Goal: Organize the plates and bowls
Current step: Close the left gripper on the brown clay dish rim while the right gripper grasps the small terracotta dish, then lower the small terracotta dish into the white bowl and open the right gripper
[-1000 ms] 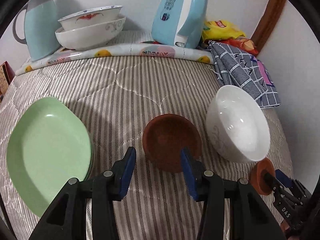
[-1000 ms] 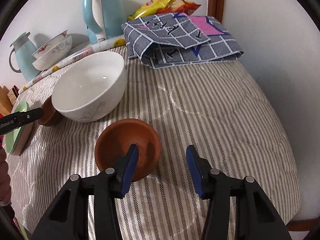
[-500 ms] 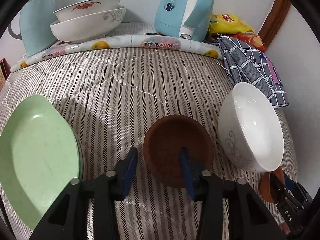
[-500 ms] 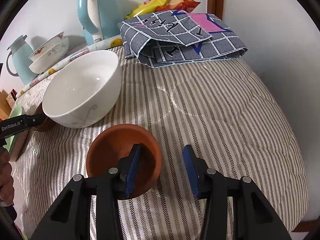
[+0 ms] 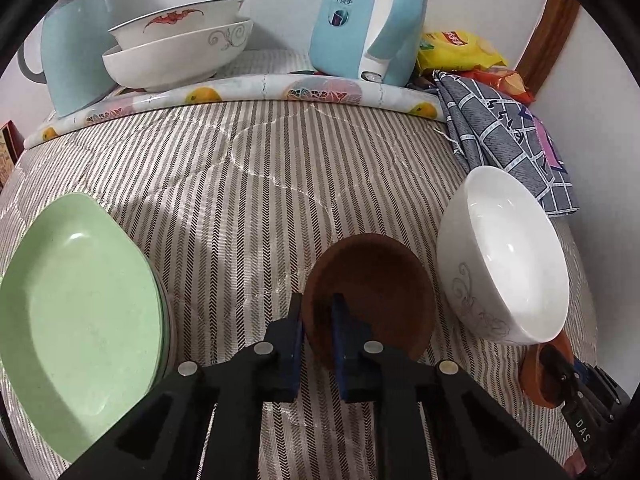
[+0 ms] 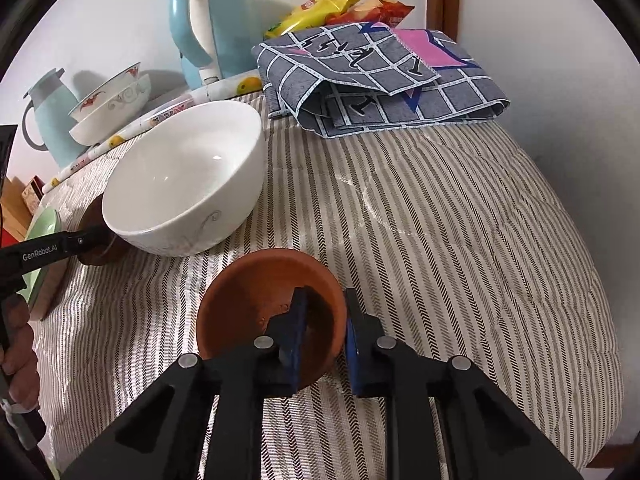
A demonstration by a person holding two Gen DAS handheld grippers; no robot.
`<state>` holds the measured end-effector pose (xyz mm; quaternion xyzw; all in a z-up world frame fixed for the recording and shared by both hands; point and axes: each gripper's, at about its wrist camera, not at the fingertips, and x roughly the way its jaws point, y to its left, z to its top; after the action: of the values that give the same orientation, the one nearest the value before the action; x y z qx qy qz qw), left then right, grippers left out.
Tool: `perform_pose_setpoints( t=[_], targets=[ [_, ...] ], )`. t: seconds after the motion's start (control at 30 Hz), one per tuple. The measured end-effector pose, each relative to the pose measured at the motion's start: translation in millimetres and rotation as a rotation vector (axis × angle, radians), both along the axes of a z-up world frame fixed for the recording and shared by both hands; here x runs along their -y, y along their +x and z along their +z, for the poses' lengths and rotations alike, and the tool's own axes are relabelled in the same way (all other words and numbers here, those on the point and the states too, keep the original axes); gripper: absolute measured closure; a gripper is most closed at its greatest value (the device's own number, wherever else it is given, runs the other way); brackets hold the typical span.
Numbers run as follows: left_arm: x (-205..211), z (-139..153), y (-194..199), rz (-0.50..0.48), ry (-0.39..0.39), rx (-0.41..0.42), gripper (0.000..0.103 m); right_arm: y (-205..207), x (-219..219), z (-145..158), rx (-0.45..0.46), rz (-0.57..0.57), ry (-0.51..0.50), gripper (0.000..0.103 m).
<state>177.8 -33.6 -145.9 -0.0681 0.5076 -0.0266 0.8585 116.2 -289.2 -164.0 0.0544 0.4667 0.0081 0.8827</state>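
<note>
In the left wrist view my left gripper (image 5: 318,308) is closing on the near left rim of a dark brown bowl (image 5: 376,280), one pad inside and one outside, both pressing the wall. In the right wrist view my right gripper (image 6: 325,300) is closing the same way on the right rim of a terracotta bowl (image 6: 256,304). A large white bowl (image 5: 504,256) (image 6: 184,176) stands between the two small bowls. Stacked green plates (image 5: 80,312) lie left of the brown bowl. Both small bowls rest on the striped cloth (image 6: 440,240).
At the back, two stacked white bowls (image 5: 176,52), a pale blue jug (image 5: 72,64) and a blue kettle (image 5: 368,20) stand on a fruit-print mat. A folded grey checked cloth (image 6: 380,80) and snack bags (image 6: 340,8) lie at the back right. A hand (image 6: 16,344) holds the left gripper.
Both grippers have gone from wide open to shut, each now pinching the rim of its small bowl. The hands have hardly moved.
</note>
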Motion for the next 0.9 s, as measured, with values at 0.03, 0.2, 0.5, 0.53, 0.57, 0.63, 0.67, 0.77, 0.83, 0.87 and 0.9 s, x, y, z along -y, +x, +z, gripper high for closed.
perform_pose_setpoints(
  t=[0.03, 0.2, 0.5, 0.53, 0.57, 0.63, 0.67, 0.77, 0.83, 0.87, 0.9],
  targets=[
    [1, 2, -1, -0.003, 0.003, 0.007, 0.093, 0, 1, 1, 0.002, -0.001, 0.008, 0.09],
    [3, 10, -6, -0.01, 0.006, 0.031, 0.095, -2, 0, 5, 0.005, -0.002, 0.011, 0.092],
    [1, 20, -14, -0.013, 0.009, 0.048, 0.095, -4, -5, 14, 0.019, 0.002, 0.014, 0.093],
    [1, 22, -15, -0.012, 0.008, 0.05, 0.095, -4, -6, 15, 0.019, 0.003, 0.008, 0.093],
    [0, 24, -16, -0.012, 0.007, 0.053, 0.095, -4, -7, 15, 0.019, 0.003, 0.004, 0.093],
    [-1, 27, -18, -0.01, 0.007, 0.059, 0.095, -6, -8, 18, 0.023, 0.003, 0.008, 0.093],
    [-2, 28, -19, -0.008, 0.006, 0.061, 0.095, -7, -8, 20, 0.025, 0.003, 0.009, 0.093],
    [-4, 34, -20, -0.004, 0.0, 0.067, 0.095, -9, -7, 27, 0.033, 0.004, 0.007, 0.093],
    [-4, 38, -21, -0.005, -0.002, 0.075, 0.095, -11, -6, 33, 0.044, 0.005, 0.005, 0.093],
    [-4, 41, -22, -0.004, -0.001, 0.08, 0.095, -11, -6, 36, 0.05, 0.005, 0.003, 0.093],
    [-4, 43, -23, -0.004, -0.002, 0.084, 0.095, -12, -5, 40, 0.057, 0.004, 0.002, 0.093]
  ],
)
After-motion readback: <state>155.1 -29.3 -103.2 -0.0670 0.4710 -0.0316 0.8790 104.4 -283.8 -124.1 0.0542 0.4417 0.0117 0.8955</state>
